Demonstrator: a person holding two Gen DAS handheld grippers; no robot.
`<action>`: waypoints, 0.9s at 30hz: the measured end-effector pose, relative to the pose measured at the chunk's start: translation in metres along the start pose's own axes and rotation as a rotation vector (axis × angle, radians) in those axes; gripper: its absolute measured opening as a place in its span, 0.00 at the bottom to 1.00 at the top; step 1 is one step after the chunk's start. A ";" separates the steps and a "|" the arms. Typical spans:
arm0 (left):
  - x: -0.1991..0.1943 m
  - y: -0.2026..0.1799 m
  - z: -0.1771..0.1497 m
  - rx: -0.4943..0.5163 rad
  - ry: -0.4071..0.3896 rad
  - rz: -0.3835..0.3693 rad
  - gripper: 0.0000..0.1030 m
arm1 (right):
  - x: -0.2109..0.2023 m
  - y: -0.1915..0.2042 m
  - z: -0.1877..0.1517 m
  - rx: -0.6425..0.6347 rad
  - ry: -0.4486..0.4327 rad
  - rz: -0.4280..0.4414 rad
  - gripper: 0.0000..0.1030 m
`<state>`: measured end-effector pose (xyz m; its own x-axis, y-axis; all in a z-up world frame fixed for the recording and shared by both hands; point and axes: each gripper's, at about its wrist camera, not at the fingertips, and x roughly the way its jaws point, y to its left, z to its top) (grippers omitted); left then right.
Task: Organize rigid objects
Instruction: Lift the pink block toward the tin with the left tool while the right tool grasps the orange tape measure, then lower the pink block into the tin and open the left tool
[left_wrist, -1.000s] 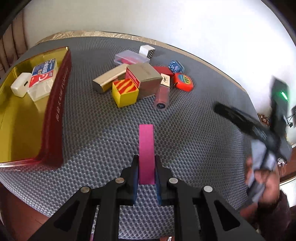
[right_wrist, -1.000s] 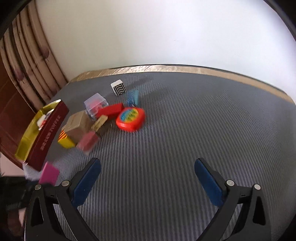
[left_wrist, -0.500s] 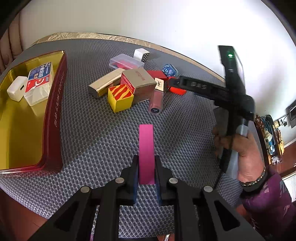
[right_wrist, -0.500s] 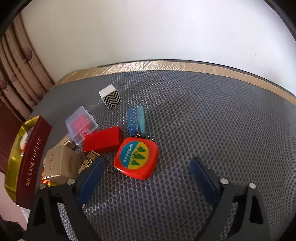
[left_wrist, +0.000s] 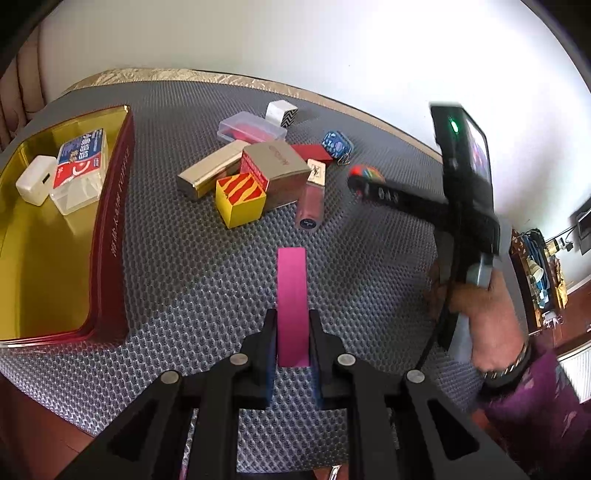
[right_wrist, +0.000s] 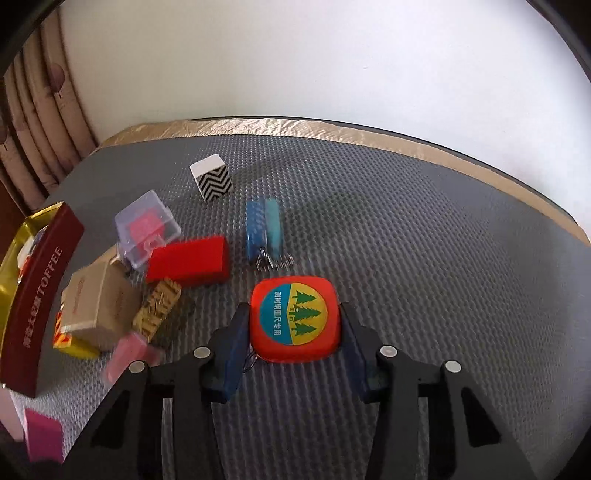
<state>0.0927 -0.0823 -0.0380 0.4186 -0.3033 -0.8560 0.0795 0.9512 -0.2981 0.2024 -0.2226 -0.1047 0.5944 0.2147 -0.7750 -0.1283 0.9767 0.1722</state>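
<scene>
Both tongs work over the mat: the left gripper (left_wrist: 291, 345) pinches a pink flat box (left_wrist: 291, 306) at lower centre, while the right gripper (right_wrist: 293, 332) is closing around the red tape measure (right_wrist: 294, 319), which sits between its blue pads. At the left edge, the gold-lined toffee tin (left_wrist: 110, 236) holds a white case (left_wrist: 35, 181) and a clear box with a red-blue label (left_wrist: 81, 170).

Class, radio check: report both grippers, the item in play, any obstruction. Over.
Left gripper shut on pink box. Right gripper closing around red tape measure. Blue keychain just beyond; path clear.

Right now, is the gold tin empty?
No. The gold tin holds a white case and a clear box.
</scene>
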 end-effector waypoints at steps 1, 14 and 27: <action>-0.003 -0.001 0.001 -0.003 -0.009 -0.001 0.14 | -0.005 -0.002 -0.006 0.007 -0.007 0.001 0.42; -0.098 0.063 0.028 -0.055 -0.146 0.214 0.14 | -0.040 -0.027 -0.044 0.087 -0.038 0.009 0.42; -0.046 0.172 0.050 -0.007 -0.052 0.380 0.14 | -0.041 -0.025 -0.047 0.084 -0.036 -0.001 0.42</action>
<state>0.1323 0.0982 -0.0286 0.4622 0.0744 -0.8837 -0.0959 0.9948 0.0336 0.1437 -0.2562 -0.1055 0.6226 0.2120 -0.7532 -0.0615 0.9729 0.2230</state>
